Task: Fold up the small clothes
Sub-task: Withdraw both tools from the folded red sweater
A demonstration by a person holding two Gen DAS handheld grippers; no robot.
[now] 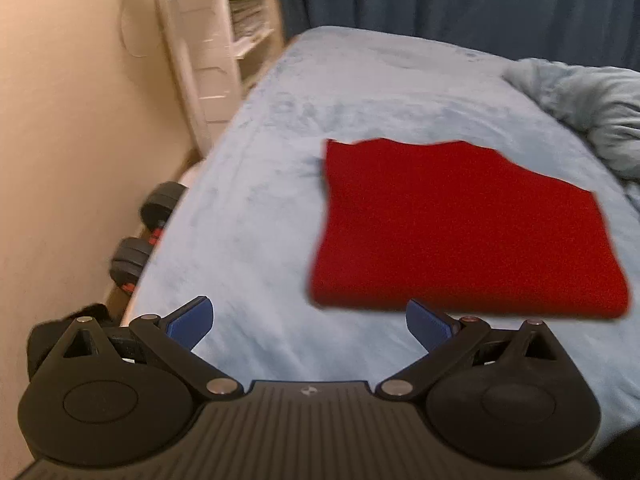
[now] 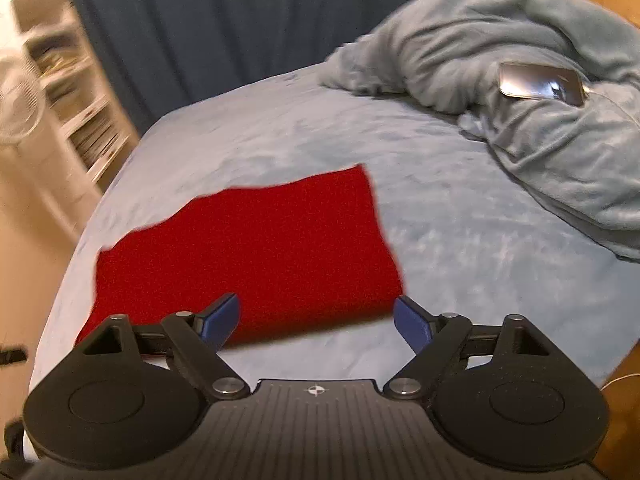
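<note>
Red cloth (image 1: 460, 224) folded flat on the blue bedsheet (image 1: 260, 200); left gripper (image 1: 310, 326) and right gripper (image 2: 316, 322) both spread wide, nothing in them.
I judge it soft, light, limp: pinch a corner. It's at 1 o'clock from left, 11 from right. Motion blur hides layers and hems.

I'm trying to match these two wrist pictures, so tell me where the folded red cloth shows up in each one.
Left wrist view: the folded red cloth lies right of centre on the light blue bedspread.
Right wrist view: the folded red cloth lies left of centre, just past the open fingers.
Shared landmark: the rumpled grey-blue blanket, beyond the cloth to the right in both views.
</note>
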